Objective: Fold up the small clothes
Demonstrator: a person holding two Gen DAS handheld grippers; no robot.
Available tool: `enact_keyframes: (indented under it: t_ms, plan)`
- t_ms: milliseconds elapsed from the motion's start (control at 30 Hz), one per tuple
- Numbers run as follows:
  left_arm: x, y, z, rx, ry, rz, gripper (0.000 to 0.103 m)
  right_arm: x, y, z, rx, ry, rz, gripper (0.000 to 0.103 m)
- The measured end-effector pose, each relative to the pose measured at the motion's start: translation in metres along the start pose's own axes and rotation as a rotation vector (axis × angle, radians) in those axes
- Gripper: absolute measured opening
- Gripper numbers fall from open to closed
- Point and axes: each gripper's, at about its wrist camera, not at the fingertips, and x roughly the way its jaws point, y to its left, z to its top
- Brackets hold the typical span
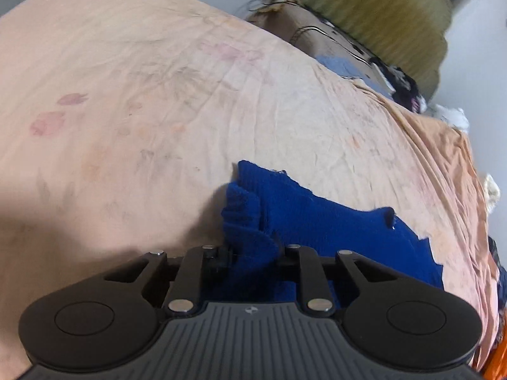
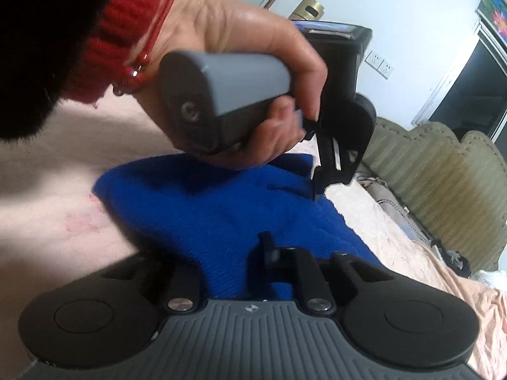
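We have the blue knit garment (image 1: 317,215) lying on the bedsheet (image 1: 158,95) near its right edge. To fold it well, we lift both pinched edges together and keep them level. The left gripper (image 1: 253,250) and right gripper (image 2: 253,253) are each nearly closed, pinching the knit.

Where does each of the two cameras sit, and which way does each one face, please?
Left wrist: on the left gripper, looking down over the blue knit garment across the peach bedsheet; only that gripper shows.
Right wrist: on the right gripper, looking across the garment at the person's left hand holding the left gripper, red cuff visible.
Shared: garment, sheet, green headboard, left gripper.
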Motion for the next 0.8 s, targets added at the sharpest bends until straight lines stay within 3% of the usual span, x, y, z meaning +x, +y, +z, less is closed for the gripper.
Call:
enact_keyframes:
  t_ms: [267,800]
  plan:
    - [-0.027,-0.051,-0.013,0.140,-0.063,0.153,0.017,-0.032,-0.023,-0.013,0.098,-0.051,0.055,0.005]
    - [-0.049,-0.157,-0.032,0.240,-0.143,0.215,0.017,-0.113,-0.098,-0.068,0.336,-0.103,-0.042,0.005]
